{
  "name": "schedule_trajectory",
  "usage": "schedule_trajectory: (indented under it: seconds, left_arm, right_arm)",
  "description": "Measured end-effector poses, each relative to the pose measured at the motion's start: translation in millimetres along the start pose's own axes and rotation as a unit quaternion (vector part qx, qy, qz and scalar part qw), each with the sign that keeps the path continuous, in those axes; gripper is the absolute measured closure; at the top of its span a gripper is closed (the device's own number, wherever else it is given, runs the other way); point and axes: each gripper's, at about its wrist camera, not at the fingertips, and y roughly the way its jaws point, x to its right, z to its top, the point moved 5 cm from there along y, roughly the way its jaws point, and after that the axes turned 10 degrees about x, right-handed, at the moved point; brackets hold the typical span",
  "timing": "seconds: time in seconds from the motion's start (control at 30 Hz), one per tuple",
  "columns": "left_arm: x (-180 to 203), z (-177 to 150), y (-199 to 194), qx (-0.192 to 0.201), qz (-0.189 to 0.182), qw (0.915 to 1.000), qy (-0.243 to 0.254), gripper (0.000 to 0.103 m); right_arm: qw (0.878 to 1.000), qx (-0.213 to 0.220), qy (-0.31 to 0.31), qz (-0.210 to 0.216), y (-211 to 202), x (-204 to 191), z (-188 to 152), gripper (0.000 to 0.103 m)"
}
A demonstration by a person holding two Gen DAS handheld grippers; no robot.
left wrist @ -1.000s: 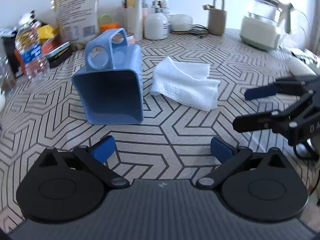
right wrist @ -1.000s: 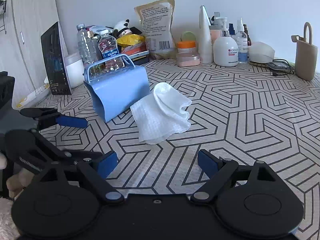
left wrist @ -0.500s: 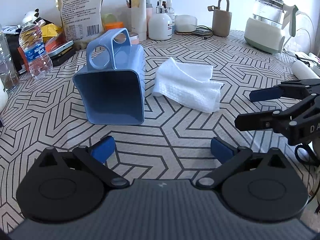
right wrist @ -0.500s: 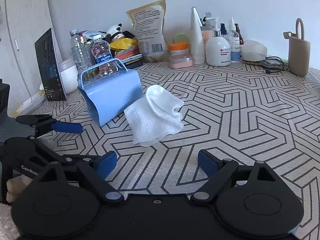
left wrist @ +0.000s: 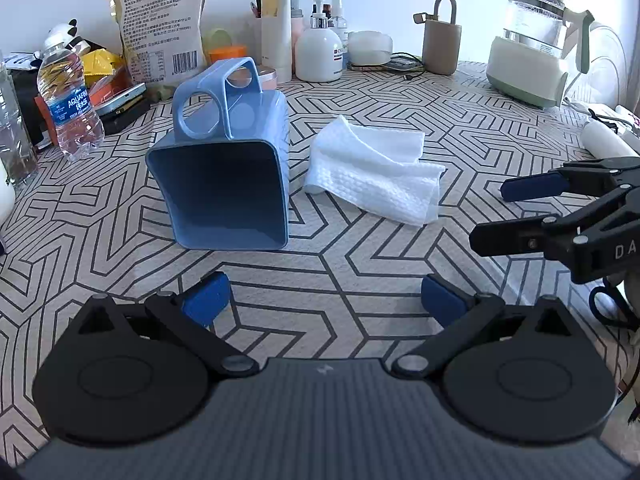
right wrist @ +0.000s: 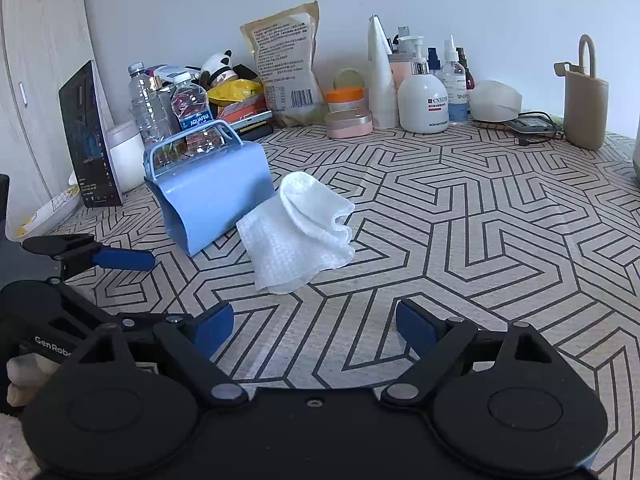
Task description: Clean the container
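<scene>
A light blue plastic container [left wrist: 226, 184] with a handle lies on its side on the patterned table, its open mouth facing my left gripper; it also shows in the right wrist view [right wrist: 210, 196]. A crumpled white cloth [left wrist: 374, 172] lies just right of it, touching or nearly touching it, and shows in the right wrist view [right wrist: 298, 232]. My left gripper [left wrist: 322, 302] is open and empty, a short way in front of the container. My right gripper [right wrist: 316, 324] is open and empty, in front of the cloth.
The back of the table holds water bottles [left wrist: 68, 100], a food bag [left wrist: 160, 28], lotion and pump bottles [left wrist: 318, 48], a beige pouch [left wrist: 442, 40] and a kettle [left wrist: 532, 52]. A dark tablet [right wrist: 90, 136] stands at the left edge.
Both grippers have shifted slightly, so the container and cloth sit a little differently in view. Neither object has moved and both grippers stay open.
</scene>
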Motion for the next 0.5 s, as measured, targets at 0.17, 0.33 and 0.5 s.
schedule_trajectory:
  seconds: [0.17,0.33,0.5]
  left_arm:
    - [-14,-2,-4,0.0,-0.001,1.0,0.001,0.0]
    - [-6,-1,-1,-0.001,0.001,1.0,0.003,0.0]
    - [-6,-1,-1,-0.001,0.002,1.0,0.002,0.0]
  right_arm:
    - [1.0,0.001,0.001,-0.002,0,0,0,0.011]
    - [1.0,0.001,0.001,-0.01,0,0,0,0.011]
    - [1.0,0.003,0.003,-0.013,0,1,1,0.011]
